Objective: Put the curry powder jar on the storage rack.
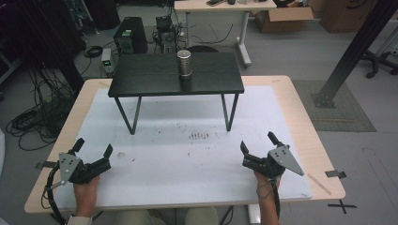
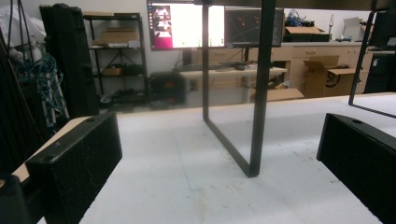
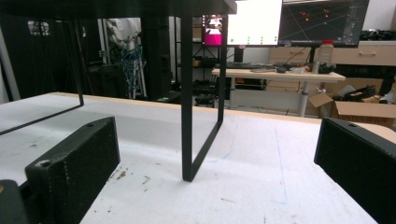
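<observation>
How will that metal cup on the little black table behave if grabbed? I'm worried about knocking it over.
The metal cup looks tall for its narrow base, so a high sideways push would probably tip it. Its round, shiny wall may be slippery and could roll once down. It seems rigid, likely light. Both tongs, left and right, are open and far from it.

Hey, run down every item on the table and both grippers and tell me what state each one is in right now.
Left gripper: open, holding nothing, low over the table.
Right gripper: open, holding nothing.
Metal cup: upright on the small black table.
Small black table: standing on its legs on the white mat.
</observation>
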The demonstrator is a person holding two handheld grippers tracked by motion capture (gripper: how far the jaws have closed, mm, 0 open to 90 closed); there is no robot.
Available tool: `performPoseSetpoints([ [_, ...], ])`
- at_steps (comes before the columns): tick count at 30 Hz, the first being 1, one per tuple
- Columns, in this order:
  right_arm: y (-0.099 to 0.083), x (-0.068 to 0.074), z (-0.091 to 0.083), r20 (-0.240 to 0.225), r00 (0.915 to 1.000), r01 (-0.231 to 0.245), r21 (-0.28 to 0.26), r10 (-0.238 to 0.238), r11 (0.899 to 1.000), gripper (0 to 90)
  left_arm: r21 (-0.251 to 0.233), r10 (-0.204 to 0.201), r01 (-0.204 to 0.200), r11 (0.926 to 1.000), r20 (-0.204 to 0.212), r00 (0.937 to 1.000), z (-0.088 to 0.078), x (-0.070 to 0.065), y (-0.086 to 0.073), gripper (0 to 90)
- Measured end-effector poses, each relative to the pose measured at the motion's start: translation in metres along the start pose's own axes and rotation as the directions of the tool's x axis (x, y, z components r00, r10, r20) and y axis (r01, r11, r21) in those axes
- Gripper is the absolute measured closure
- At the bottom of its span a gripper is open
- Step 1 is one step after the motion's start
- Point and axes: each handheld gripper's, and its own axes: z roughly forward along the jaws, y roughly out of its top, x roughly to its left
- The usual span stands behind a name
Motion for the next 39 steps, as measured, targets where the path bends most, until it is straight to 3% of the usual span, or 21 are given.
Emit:
performPoseSetpoints([
  [13,-0.020,-0.002,-0.002,0.018,0.9997,-0.014,0.016,0.013,1.000,0.0,0.000,0.002,-0.002,1.0000,-0.002,1.0000,0.000,0.000,0.000,0.4],
  [18,-0.021,0.000,-0.003,0.020,0.9998,0.008,0.008,-0.009,1.000,0.0,0.001,0.004,-0.004,1.0000,-0.003,1.0000,0.000,0.000,0.000,0.4],
  [24,-0.023,0.002,-0.008,0.031,0.9994,0.013,-0.048,-0.012,0.999,0.0,-0.001,0.004,-0.004,1.0000,-0.005,1.0000,0.000,0.000,0.000,0.4],
  [39,-0.024,0.003,-0.009,0.032,0.9992,0.025,-0.054,-0.023,0.998,0.0,0.001,0.004,-0.004,1.0000,-0.005,1.0000,0.000,0.000,0.000,0.4],
])
